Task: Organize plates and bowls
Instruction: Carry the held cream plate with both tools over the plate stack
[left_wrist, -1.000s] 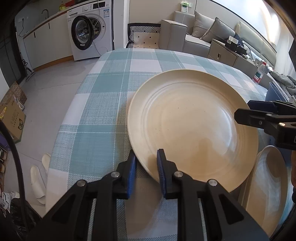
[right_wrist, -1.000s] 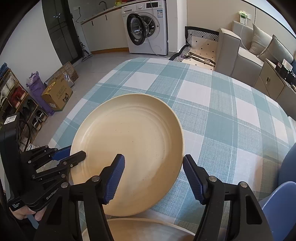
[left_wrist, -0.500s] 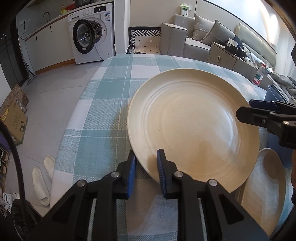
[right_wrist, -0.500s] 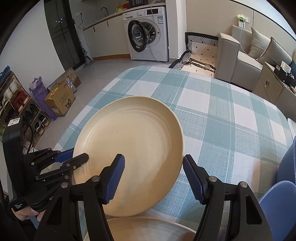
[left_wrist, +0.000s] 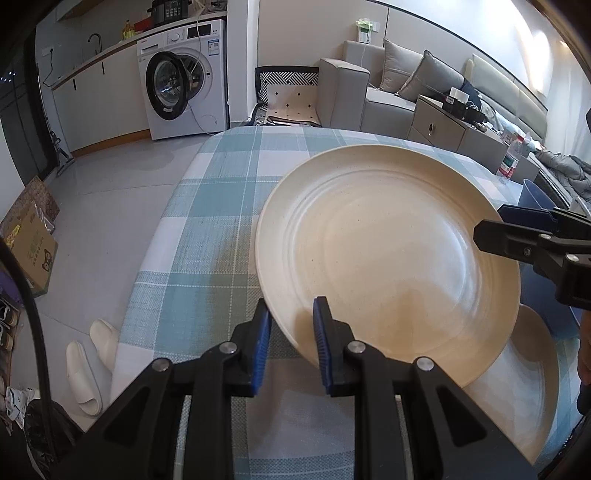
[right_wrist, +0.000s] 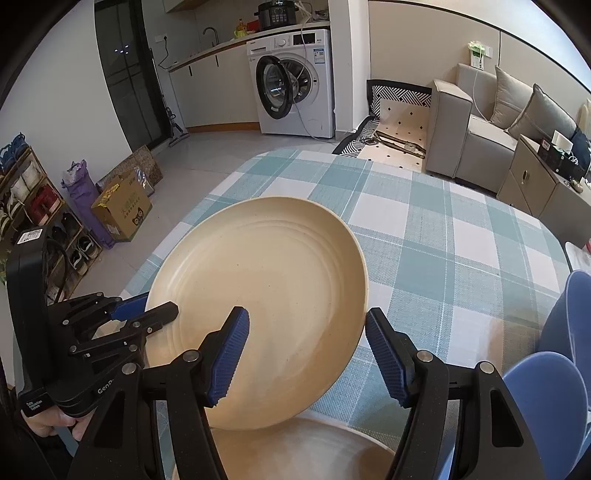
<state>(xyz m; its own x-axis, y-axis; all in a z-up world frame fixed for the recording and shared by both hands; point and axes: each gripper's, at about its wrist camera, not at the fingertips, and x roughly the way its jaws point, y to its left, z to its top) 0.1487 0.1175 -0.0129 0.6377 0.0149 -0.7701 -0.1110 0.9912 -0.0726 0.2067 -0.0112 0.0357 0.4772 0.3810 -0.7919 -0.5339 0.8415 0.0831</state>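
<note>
A large cream plate (left_wrist: 388, 258) (right_wrist: 266, 277) hangs tilted above the checked tablecloth. My left gripper (left_wrist: 291, 314) (right_wrist: 147, 310) is shut on its near left rim. My right gripper (right_wrist: 306, 325) (left_wrist: 487, 225) stands open over the plate's right edge, and its blue pads do not press on anything. A second cream plate (left_wrist: 524, 387) (right_wrist: 303, 450) lies flat on the table under the lifted one, partly hidden by it and by the right gripper.
The table (left_wrist: 221, 206) has a teal and white checked cloth. Blue bowls (right_wrist: 546, 398) stand at its right edge. Slippers (left_wrist: 85, 369) and a cardboard box (right_wrist: 122, 210) lie on the floor to the left. A washing machine (left_wrist: 184, 81) and sofa (left_wrist: 388, 88) stand beyond.
Both grippers have risen a little. The held plate has come up with the left gripper, farther above the table and the plate beneath it. Neither gripper's jaws have changed.
</note>
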